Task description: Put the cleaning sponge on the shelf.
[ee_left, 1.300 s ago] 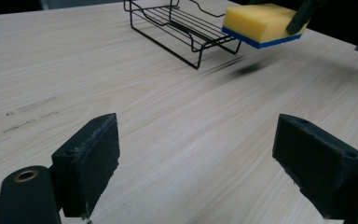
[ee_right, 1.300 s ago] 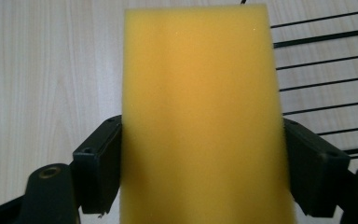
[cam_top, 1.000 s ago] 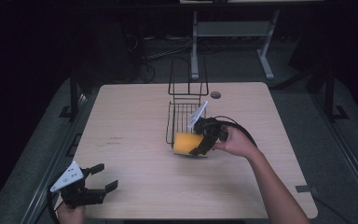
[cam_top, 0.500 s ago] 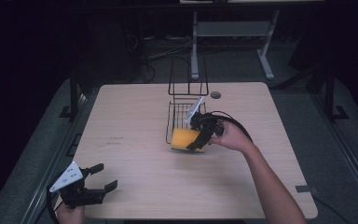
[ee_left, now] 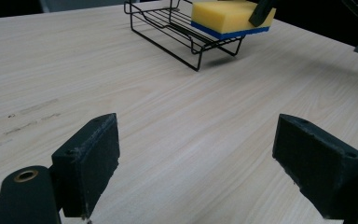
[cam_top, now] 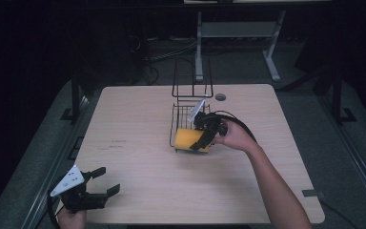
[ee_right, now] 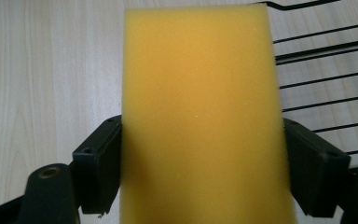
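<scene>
Sponge (cam_top: pixel 191 139) — pinched in right gripper (cam_top: pixel 203 139) fingers — now farther over wire basket (cam_top: pixel 185 113); left gripper (cam_top: pixel 100 183) fingers spread.

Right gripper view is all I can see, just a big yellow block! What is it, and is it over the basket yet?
Observer: It's a sponge, yellow with a blue layer underneath, as the left gripper view shows.
Operator: Is it inside the basket?
Observer: It sits over the near rim of the black wire basket, with the right gripper shut on it.
Operator: What's the other gripper doing?
Observer: The left gripper is near the table's front left corner, jaws wide apart, holding nothing.
</scene>
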Available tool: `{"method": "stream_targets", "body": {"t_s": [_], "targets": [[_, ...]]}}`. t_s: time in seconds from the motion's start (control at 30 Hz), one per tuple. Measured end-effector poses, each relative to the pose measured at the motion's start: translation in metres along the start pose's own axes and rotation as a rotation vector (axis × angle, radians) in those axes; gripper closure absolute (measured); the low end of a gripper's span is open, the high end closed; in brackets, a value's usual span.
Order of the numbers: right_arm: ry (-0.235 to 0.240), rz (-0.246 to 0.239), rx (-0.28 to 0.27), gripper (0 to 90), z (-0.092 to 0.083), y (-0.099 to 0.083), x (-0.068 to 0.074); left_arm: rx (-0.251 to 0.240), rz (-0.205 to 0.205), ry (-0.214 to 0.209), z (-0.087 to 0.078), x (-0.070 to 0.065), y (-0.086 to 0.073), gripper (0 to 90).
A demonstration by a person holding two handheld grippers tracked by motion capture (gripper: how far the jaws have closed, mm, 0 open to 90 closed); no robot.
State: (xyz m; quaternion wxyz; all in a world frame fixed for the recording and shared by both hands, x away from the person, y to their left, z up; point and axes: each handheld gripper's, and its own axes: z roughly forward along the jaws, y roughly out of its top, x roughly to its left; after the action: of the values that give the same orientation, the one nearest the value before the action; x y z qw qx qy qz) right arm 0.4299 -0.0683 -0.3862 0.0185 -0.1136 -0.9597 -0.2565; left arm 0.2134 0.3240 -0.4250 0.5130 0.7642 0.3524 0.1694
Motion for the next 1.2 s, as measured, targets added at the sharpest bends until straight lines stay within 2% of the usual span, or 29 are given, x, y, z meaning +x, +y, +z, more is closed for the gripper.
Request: {"method": "stream_targets", "body": {"t_s": [0.43,0.6,0.67,0.77,0.97,1.2], "targets": [[0.017,0.022,0.002,22.0,0.001,0.007,-0.016,0.0,-0.001,0.001,0.0,0.0,0.0,14.0],[0.006,0.027,0.029,22.0,0.0,0.012,-0.022,0.0,-0.001,0.001,0.0,0.001,0.0,14.0],[0.011,0.028,0.012,22.0,-0.001,0.013,-0.025,0.0,-0.001,0.001,0.0,0.0,0.0,14.0],[0.005,0.039,0.033,22.0,0.001,0.015,-0.029,-0.002,-0.001,0.0,0.0,0.0,0.0,14.0],[-0.004,0.042,0.035,22.0,0.0,0.02,-0.035,0.0,0.002,0.0,0.0,0.0,0.0,14.0],[0.007,0.073,0.031,21.8,0.006,0.014,-0.046,0.002,0.001,-0.003,0.001,0.0,0.0,14.0]]}}
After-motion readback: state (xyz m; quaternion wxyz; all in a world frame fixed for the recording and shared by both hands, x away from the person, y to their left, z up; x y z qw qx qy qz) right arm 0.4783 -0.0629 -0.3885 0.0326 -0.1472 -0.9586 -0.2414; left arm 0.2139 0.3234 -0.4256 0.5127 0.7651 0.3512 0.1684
